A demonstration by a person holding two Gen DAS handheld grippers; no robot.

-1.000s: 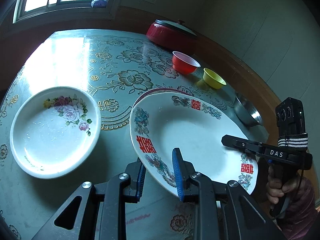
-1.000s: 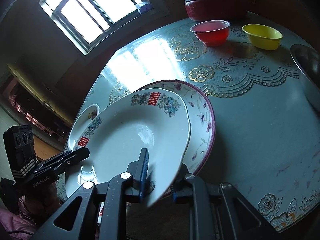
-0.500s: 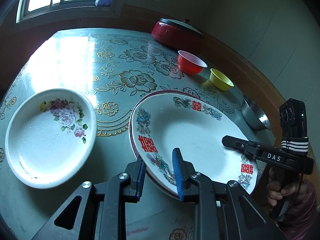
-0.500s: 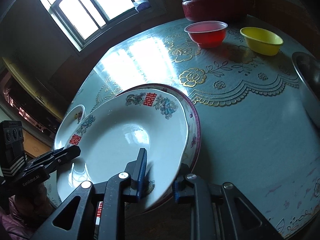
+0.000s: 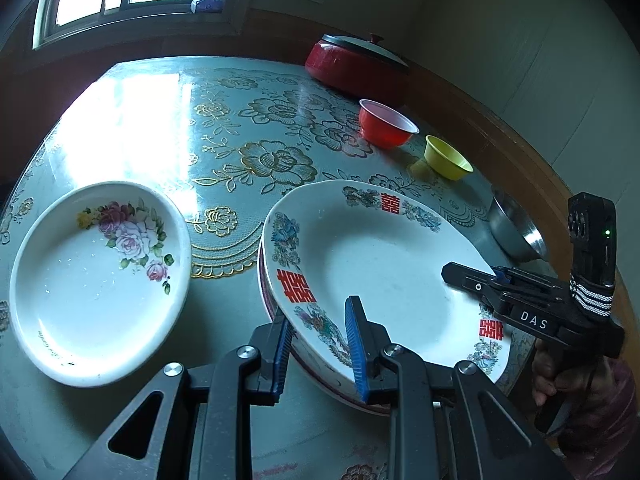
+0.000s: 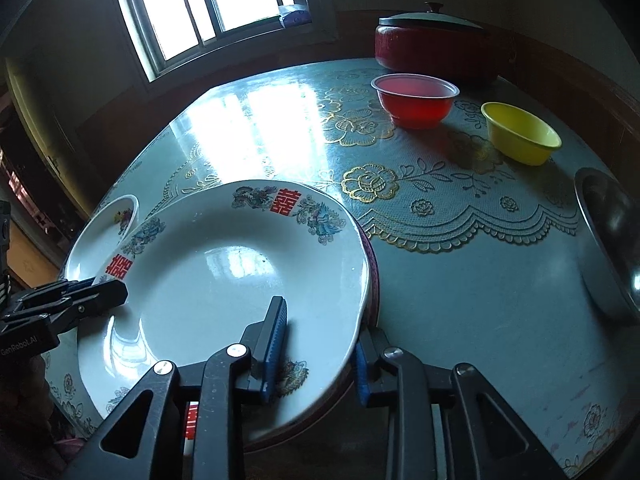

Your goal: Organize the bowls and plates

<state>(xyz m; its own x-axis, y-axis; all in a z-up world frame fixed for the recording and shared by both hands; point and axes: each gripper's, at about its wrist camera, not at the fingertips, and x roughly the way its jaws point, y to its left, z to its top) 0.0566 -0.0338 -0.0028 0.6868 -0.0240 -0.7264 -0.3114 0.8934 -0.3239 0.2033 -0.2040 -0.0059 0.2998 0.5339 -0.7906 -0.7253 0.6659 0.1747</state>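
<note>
A white plate with red characters lies on top of a purple-rimmed plate on the table. My left gripper is shut on its near rim, one blue pad inside and one outside. At the opposite rim my right gripper has its jaws opening; the rim is still between the pads, which look loose on it. Each gripper shows in the other's view: the right gripper and the left gripper. A white plate with pink roses lies to the left.
A red plastic bowl, a yellow bowl and a steel bowl stand along the right side. A lidded red pot sits at the back. A hand holds the right gripper.
The plate with red characters came down from a tilted, raised position onto the purple-rimmed plate. The right gripper's jaws have widened. The left gripper keeps its grip.
</note>
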